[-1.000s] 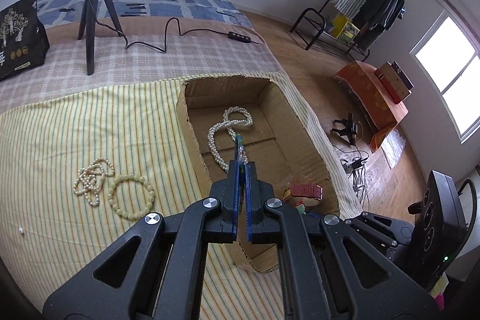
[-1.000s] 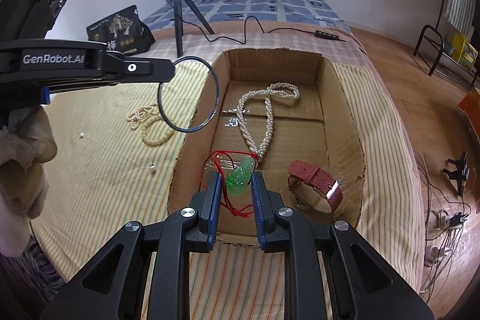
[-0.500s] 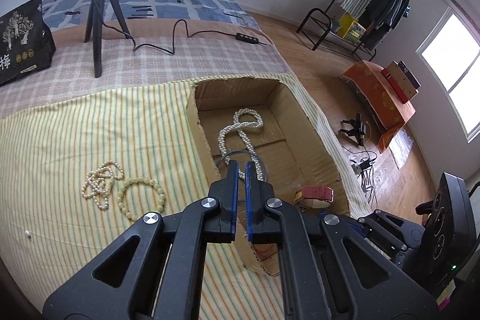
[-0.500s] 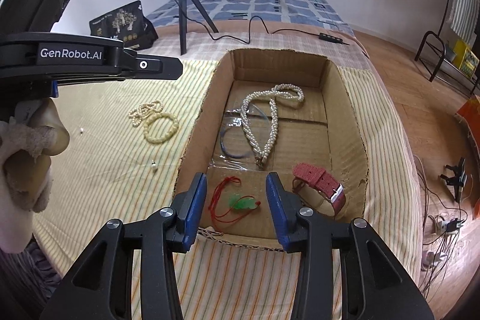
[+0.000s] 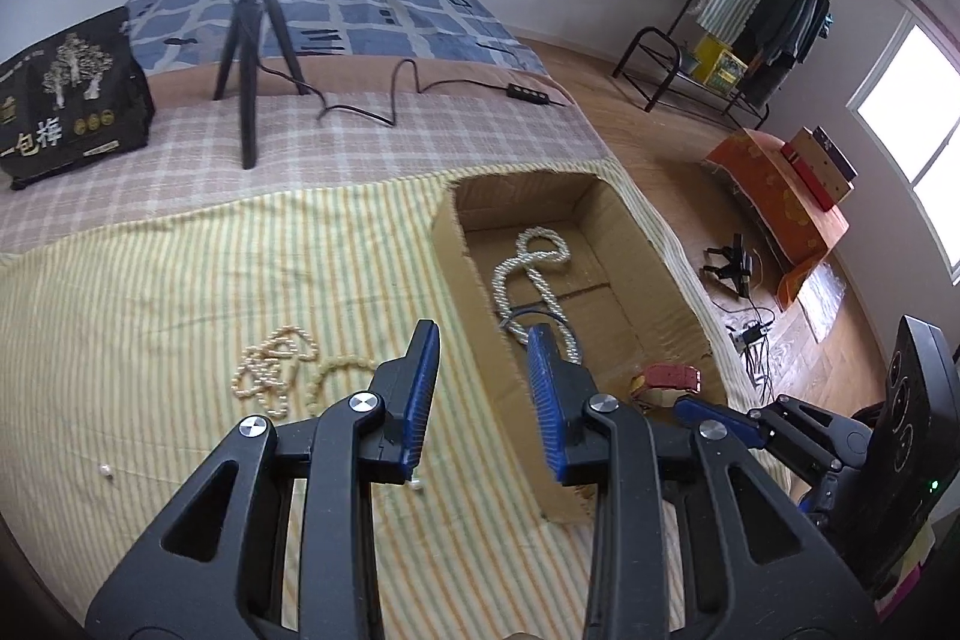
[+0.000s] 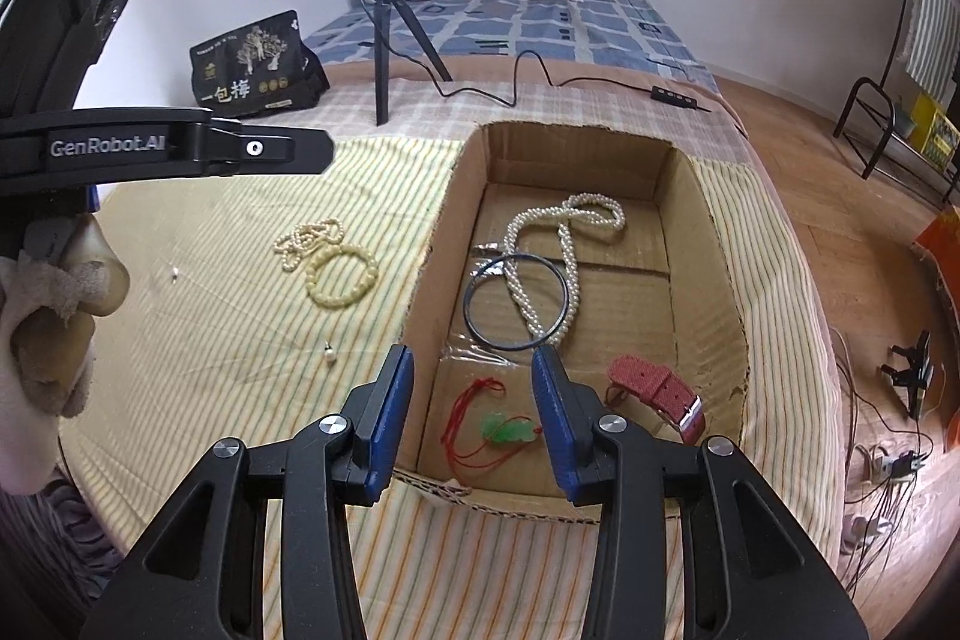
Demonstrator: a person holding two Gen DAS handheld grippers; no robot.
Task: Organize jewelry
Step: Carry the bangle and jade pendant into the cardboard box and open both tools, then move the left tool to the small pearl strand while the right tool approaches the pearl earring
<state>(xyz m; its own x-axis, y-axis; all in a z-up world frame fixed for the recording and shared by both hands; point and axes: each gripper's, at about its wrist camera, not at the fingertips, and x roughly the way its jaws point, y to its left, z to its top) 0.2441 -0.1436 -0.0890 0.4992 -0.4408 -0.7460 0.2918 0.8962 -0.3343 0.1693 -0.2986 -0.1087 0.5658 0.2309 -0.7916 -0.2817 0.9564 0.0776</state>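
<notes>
A cardboard box (image 6: 708, 268) on the striped bedspread holds a white pearl necklace (image 6: 564, 244), a dark bangle (image 6: 516, 304), a green pendant on red cord (image 6: 507, 430) and a red watch strap (image 6: 654, 391). On the cloth left of the box lie a cream bead strand (image 6: 306, 238), a pale bead bracelet (image 6: 342, 274) and a loose pearl drop (image 6: 329, 353). My right gripper (image 6: 471, 382) is open and empty above the box's near end. My left gripper (image 5: 483, 358) is open and empty over the box's left wall (image 5: 474, 292), right of the bead strand (image 5: 273, 370).
A ring light on a tripod (image 6: 384, 40) and a black printed bag (image 6: 255, 67) stand at the far end of the bed, with a cable (image 6: 528, 82) across it. Another small loose pearl (image 5: 107, 471) lies on the cloth. The bed edge drops to wooden floor on the right.
My left gripper let the bangle fall into the box, opened and moved left. My right gripper dropped the green pendant into the box, opened and drew back.
</notes>
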